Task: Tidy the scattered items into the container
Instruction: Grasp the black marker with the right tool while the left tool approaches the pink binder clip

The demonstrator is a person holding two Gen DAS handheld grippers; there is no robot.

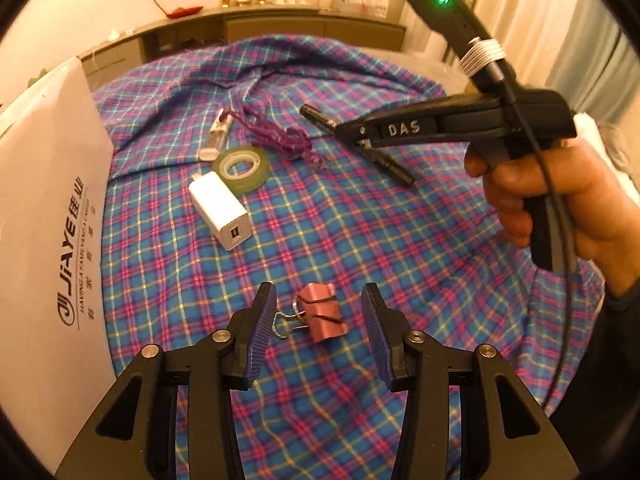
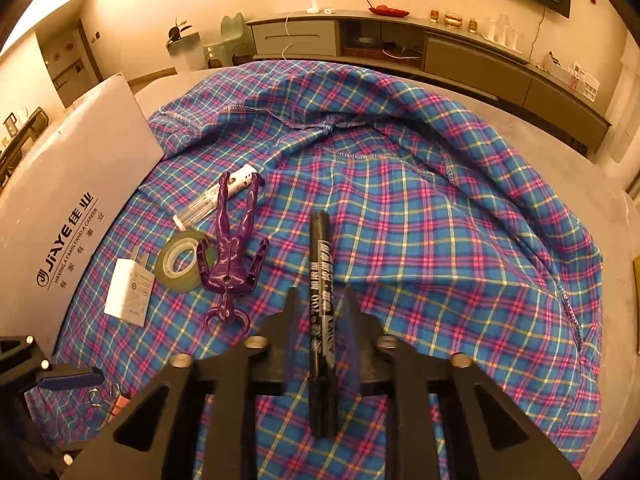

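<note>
A black marker lies on the plaid cloth, between the fingers of my right gripper. The jaws stand narrowly on either side of it, and the pads are not pressing on it. In the left wrist view, a hand holds that gripper low over the marker. My left gripper is open, with a pink binder clip on the cloth between its blue pads. The white box printed JIAYE stands at the left.
Beyond the clip, a white charger, a green tape roll, a purple figure and a small clear tube lie in a cluster on the cloth. A low cabinet runs along the far wall.
</note>
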